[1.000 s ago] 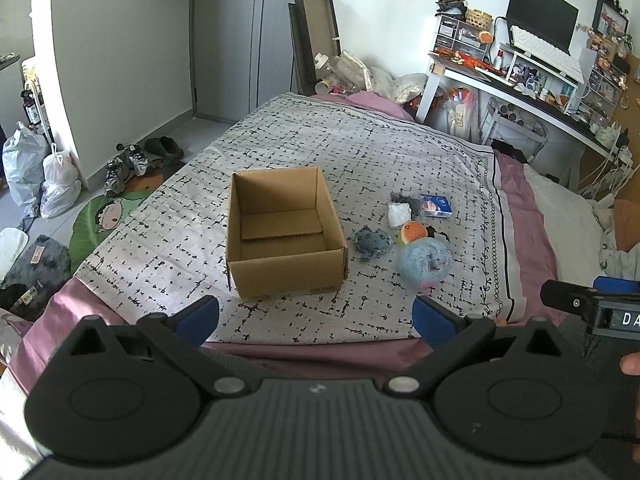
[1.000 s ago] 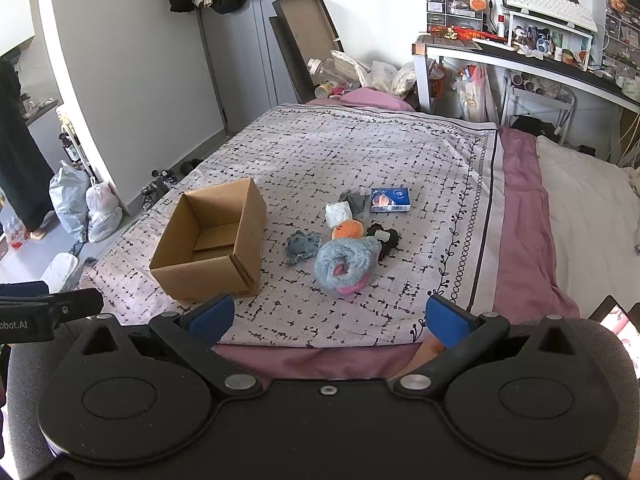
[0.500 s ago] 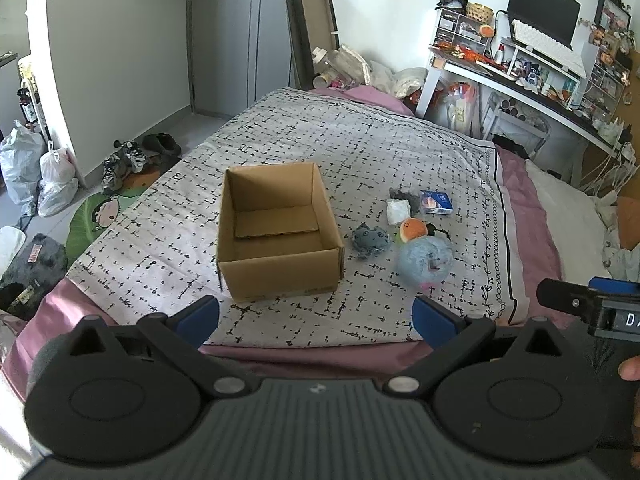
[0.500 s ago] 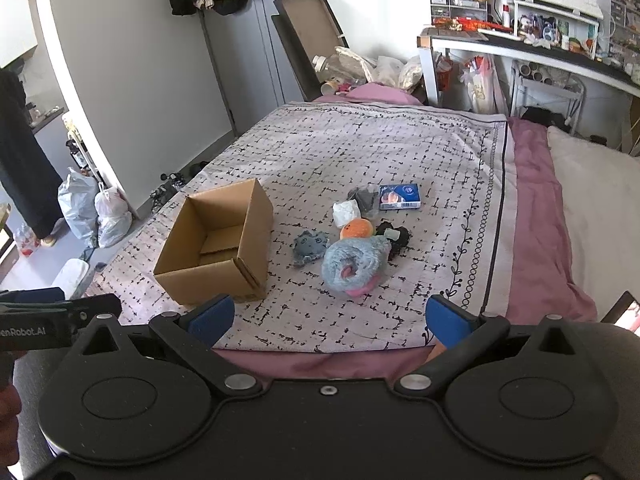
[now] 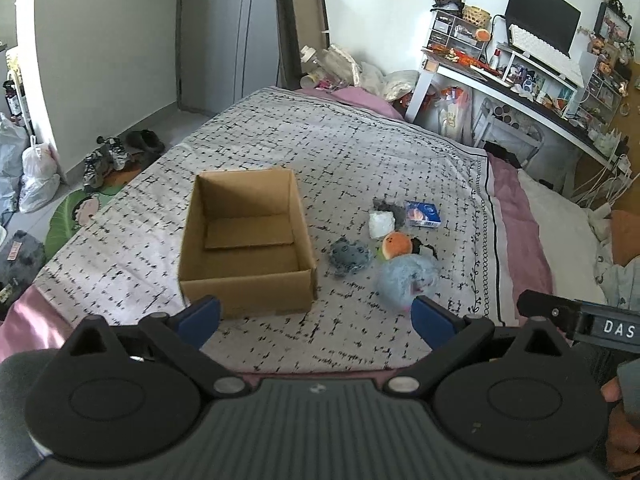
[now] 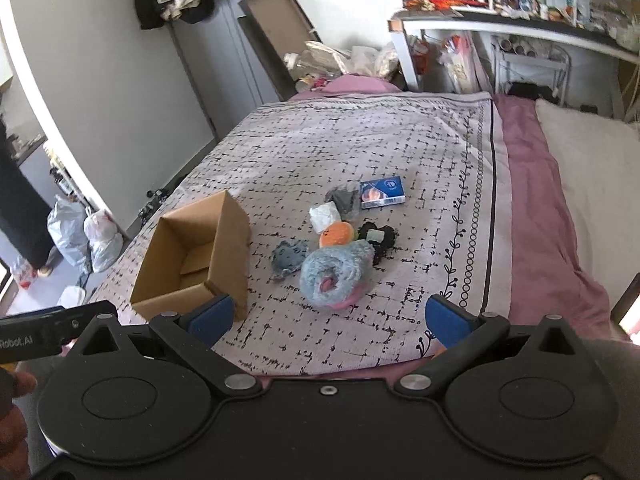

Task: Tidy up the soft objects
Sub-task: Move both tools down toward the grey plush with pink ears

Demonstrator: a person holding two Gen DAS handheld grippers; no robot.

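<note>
An open cardboard box [image 5: 248, 240] [image 6: 196, 256] sits empty on the patterned bed cover. To its right lies a cluster of soft toys: a fluffy light-blue and pink plush [image 5: 406, 280] [image 6: 334, 276], a small grey-blue plush [image 5: 350, 256] [image 6: 288, 258], an orange round plush [image 5: 396, 245] [image 6: 338, 234], a black plush [image 6: 380, 236], a white soft piece [image 5: 380, 223] [image 6: 325, 216] and a grey soft piece [image 6: 346, 198]. My left gripper [image 5: 316, 318] is open and empty, above the bed's near edge. My right gripper [image 6: 326, 318] is open and empty, just short of the blue plush.
A small blue carton [image 5: 422, 214] [image 6: 382, 192] lies behind the toys. A cluttered desk [image 5: 520, 92] stands at the far right, a white pillow [image 6: 592, 184] on the bed's right side. Shoes [image 5: 120, 156] and bags [image 5: 36, 176] lie on the floor at left.
Both grippers have moved forward and lower toward the bed; the box and toys look larger and nearer. Both stay open. Nothing on the bed has moved.
</note>
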